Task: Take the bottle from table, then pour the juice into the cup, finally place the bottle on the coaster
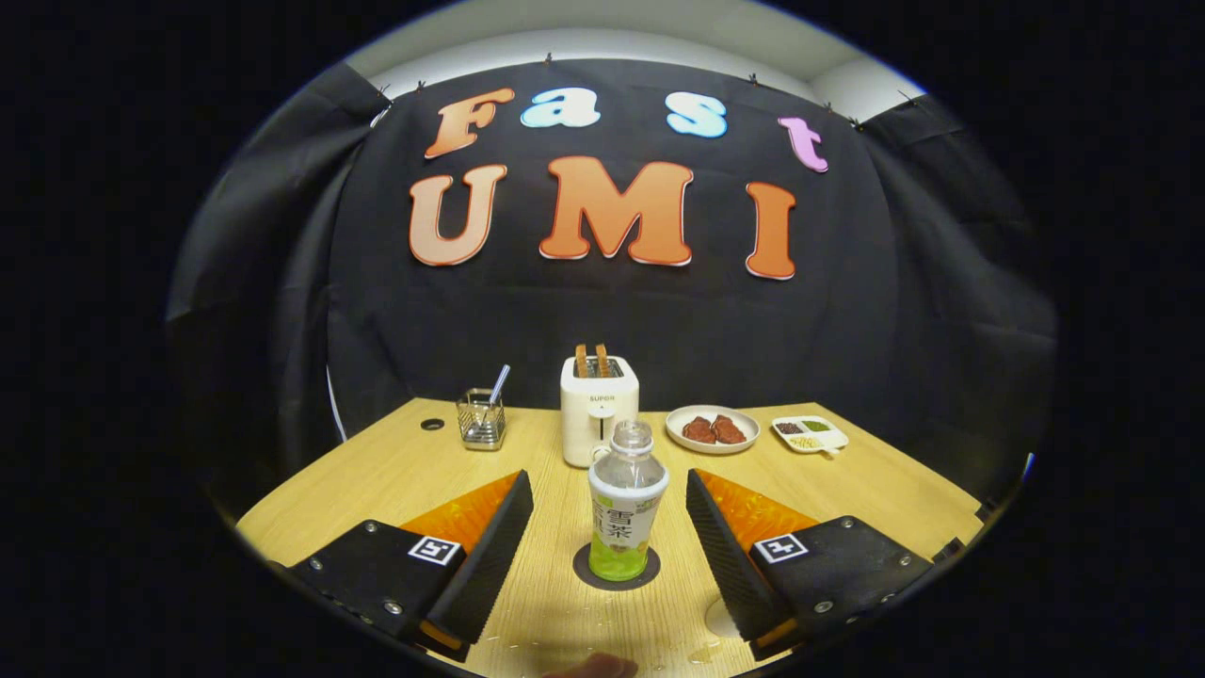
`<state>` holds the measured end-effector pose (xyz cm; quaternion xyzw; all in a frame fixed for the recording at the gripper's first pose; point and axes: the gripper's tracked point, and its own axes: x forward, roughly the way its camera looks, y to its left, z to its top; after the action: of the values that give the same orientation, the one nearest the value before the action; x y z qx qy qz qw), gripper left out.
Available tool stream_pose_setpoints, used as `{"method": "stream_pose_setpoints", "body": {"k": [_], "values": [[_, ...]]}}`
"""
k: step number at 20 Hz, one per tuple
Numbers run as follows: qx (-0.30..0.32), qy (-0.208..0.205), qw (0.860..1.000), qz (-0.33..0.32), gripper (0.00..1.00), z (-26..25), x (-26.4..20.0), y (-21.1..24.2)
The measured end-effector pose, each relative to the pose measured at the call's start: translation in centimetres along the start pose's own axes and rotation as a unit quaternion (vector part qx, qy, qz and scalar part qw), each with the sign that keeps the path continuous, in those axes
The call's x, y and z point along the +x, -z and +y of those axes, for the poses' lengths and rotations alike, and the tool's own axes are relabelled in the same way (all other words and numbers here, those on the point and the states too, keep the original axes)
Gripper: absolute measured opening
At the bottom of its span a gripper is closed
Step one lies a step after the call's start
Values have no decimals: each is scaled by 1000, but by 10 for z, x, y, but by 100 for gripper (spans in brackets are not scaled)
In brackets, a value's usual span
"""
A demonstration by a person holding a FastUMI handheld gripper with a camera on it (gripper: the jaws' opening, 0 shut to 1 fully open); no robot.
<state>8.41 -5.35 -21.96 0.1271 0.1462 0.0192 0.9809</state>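
Now spread wide: tool, its two fingers flanking the juice bottle without touching it, a clear gap on each side. Upright on the dark round coaster, uncapped, a little green-yellow juice left in the bottom, label wrapped around the middle. Resting on the pale wooden surface, a few wet drops and a small puddle near the base of the right finger. Beyond the bottle, just behind it, a white toaster with two slices of toast sticking up. Left of the toaster, a wire-mesh holder with a utensil leaning in it. Right of the toaster, a round plate carrying two dark reddish pieces, and further right a small divided dish of seasonings. Close under the tool, between the finger bases, part of a fingertip.
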Motion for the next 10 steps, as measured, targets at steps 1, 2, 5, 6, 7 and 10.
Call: {"method": "stream_pose_setpoints", "body": {"k": [1,2,5,6,7,10], "values": [[2,2,1000,-8,97,2,-10,-11],[2,2,1000,-12,97,4,-19,-18],[5,8,999,-32,97,10,-49,-40],[8,8,999,-41,97,14,-58,-50],[10,5,999,-48,97,17,-67,-59],[11,-16,998,-63,97,36,-93,-77]]}}
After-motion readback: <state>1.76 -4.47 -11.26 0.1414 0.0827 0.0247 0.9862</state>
